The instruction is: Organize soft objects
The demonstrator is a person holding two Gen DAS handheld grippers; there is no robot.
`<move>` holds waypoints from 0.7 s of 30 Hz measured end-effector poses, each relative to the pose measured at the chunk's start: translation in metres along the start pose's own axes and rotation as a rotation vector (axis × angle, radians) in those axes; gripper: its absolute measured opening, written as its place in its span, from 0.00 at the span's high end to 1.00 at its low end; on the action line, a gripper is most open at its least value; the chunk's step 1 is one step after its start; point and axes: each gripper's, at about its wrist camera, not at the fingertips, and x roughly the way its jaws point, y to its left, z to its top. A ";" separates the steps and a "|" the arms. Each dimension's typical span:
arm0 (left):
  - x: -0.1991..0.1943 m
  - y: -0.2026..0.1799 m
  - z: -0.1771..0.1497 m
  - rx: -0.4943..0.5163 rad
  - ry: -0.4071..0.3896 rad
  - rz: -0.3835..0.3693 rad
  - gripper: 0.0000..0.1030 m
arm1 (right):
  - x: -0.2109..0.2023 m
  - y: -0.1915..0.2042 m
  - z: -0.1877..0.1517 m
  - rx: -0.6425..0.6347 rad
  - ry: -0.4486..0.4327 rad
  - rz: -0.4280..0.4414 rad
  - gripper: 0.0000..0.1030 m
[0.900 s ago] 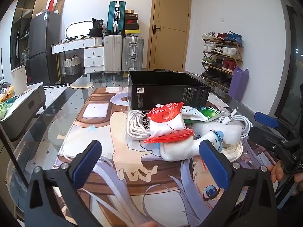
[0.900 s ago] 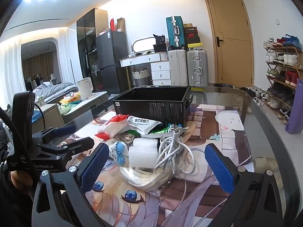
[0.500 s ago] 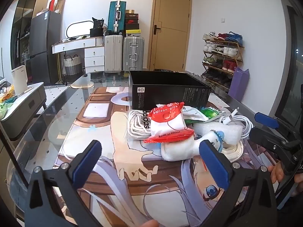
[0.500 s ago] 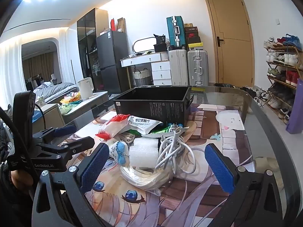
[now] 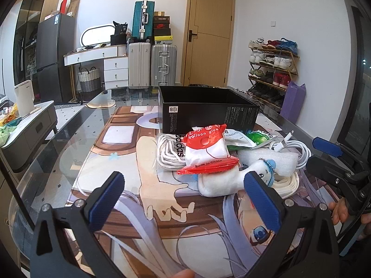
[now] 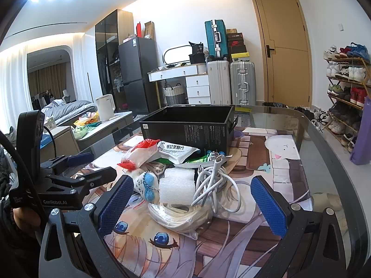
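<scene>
On the table mat [image 5: 120,153], pile: just ahead of both grippers.
Left gripper [image 5: 183,199]: spread, empty.
Right gripper [image 6: 190,206]: spread, empty.
Plush toy [image 5: 222,180]: partly hidden under the red bag [image 5: 206,150].

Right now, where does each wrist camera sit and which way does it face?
Left wrist: on the left gripper, low at the table's near edge, facing the pile and black box; the right gripper and a hand show at right.
Right wrist: on the right gripper, facing the white cable; the left gripper shows at left.
Shared: pile, box, plush, both grippers open.
</scene>
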 end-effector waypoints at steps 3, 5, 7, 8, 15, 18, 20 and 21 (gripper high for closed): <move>0.000 0.000 0.000 -0.001 0.001 0.002 0.00 | 0.000 0.000 0.000 0.000 0.001 0.000 0.01; 0.000 0.000 0.001 0.000 0.001 0.001 0.00 | 0.000 0.000 0.000 0.000 0.000 -0.001 0.01; 0.000 0.000 0.001 -0.001 0.001 0.001 0.00 | 0.000 0.000 0.000 -0.001 0.000 -0.001 0.00; 0.000 0.000 0.001 0.000 0.001 0.001 0.00 | 0.000 0.000 0.000 -0.001 0.000 -0.001 0.00; 0.000 0.000 0.001 0.000 0.002 0.003 0.00 | 0.000 0.000 0.000 -0.001 0.000 0.000 0.00; 0.000 0.000 0.001 -0.001 0.002 0.003 0.00 | 0.000 0.000 0.000 0.000 0.000 0.000 0.00; -0.001 0.001 0.002 -0.001 0.001 0.002 0.00 | 0.000 0.000 0.000 0.000 0.001 0.001 0.00; -0.001 0.001 0.002 0.001 0.000 0.003 0.00 | 0.000 0.000 0.000 0.000 0.000 0.001 0.00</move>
